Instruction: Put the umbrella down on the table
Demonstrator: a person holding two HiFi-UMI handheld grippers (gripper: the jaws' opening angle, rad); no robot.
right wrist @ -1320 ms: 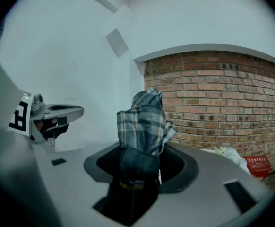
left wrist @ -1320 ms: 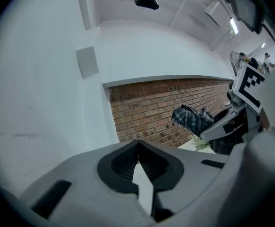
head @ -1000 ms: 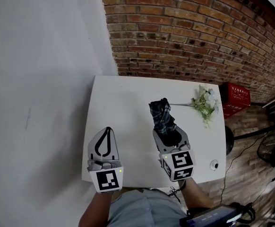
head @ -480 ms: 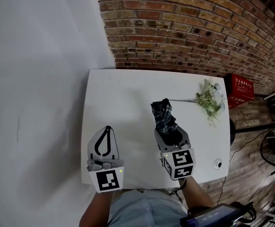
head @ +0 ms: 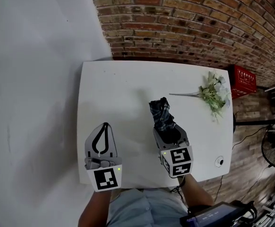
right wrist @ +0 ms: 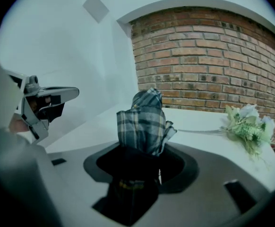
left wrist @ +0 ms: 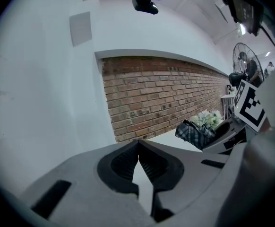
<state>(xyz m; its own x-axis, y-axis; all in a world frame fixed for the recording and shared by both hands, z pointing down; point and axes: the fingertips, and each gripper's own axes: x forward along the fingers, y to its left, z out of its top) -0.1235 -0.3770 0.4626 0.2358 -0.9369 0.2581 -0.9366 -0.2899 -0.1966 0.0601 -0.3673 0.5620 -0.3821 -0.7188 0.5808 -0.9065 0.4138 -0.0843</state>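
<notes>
Jaws of the right gripper (head: 168, 135) clamp the folded plaid umbrella (head: 161, 113) over the tabletop (head: 123, 89) at frame centre, those of the left gripper (head: 105, 126) meet empty at lower left; the set-down step likely calls for lowering, then release.

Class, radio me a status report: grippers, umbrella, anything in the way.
Right gripper shut on umbrella, over table. Left gripper shut, empty. Umbrella not yet down. Flowers at far right, clear.
</notes>
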